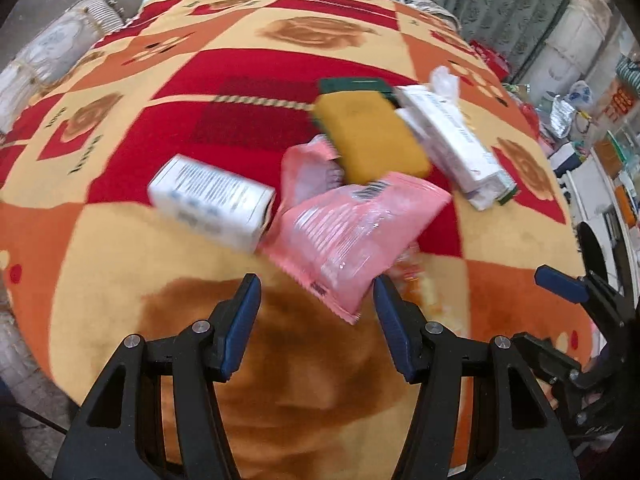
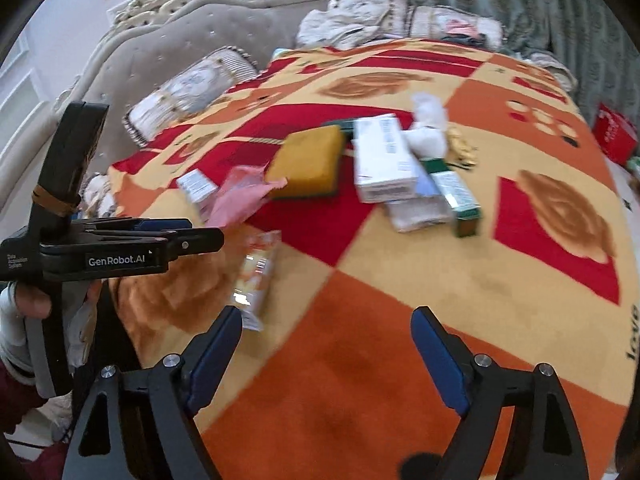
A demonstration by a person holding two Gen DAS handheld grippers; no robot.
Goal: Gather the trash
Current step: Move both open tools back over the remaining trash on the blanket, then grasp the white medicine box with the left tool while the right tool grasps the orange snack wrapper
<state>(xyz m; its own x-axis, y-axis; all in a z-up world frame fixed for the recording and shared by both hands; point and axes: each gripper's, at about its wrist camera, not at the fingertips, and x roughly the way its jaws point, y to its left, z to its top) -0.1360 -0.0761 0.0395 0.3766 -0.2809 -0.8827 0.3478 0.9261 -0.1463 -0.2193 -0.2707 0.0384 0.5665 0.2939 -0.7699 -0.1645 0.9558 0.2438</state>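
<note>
left gripper point(image 1: 316, 320) is being angled down over the blanket point(image 1: 120, 272), jaws apart, empty; pink wrapper point(image 1: 352, 232) is lying just ahead. right gripper point(image 2: 326, 356) likewise open, empty; orange packet point(image 2: 256, 280) is lying by its left finger.

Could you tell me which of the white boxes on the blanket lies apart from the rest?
The small white box left of the pink wrapper. The other white boxes are stacked together right of the yellow sponge.

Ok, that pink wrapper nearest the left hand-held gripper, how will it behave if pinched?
The pink wrapper looks like thin, crinkled film, so probably floppy and light. Its glossy surface may slip. It overlaps the white box, so dragging could nudge that.
</note>
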